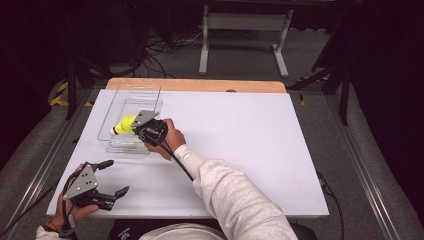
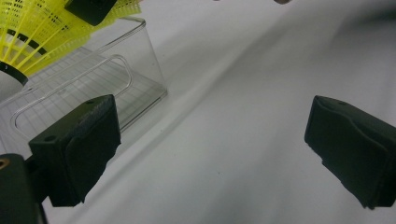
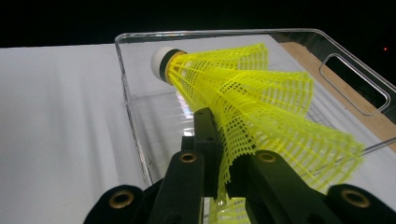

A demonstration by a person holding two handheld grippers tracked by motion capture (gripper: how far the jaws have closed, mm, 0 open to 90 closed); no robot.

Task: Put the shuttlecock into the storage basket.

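No readable writing or brand on anything here.

Shuttlecock (image 3: pixel 243 100): bright yellow plastic mesh skirt, flared cone w/ ribbed lattice, black band, then rounded white cork tip. Clear tray (image 3: pixel 140 154): transparent hard plastic, rectangular, thin straight walls, rounded-slot handle cutouts at the ends, faint grid lines across its floor. Table (image 1: pixel 240 140): flat matte white top, light wood strip along the far edge.

Right gripper (image 3: pixel 224 154): black jaws pinched tight on the skirt's rim, mesh crumpled between the pads; shuttlecock held tilted over the tray's near end, cork pointing away from the gripper & above the tray floor, not touching it as far as I can tell. In the high view the right gripper (image 1: pixel 145 131) sits at the tray's near right corner.

Left gripper (image 1: pixel 111 177): jaws spread wide, nothing between them, hovering over bare table near the front-left edge, well apart from the tray. Pads are black, blocky, slightly rough-textured.
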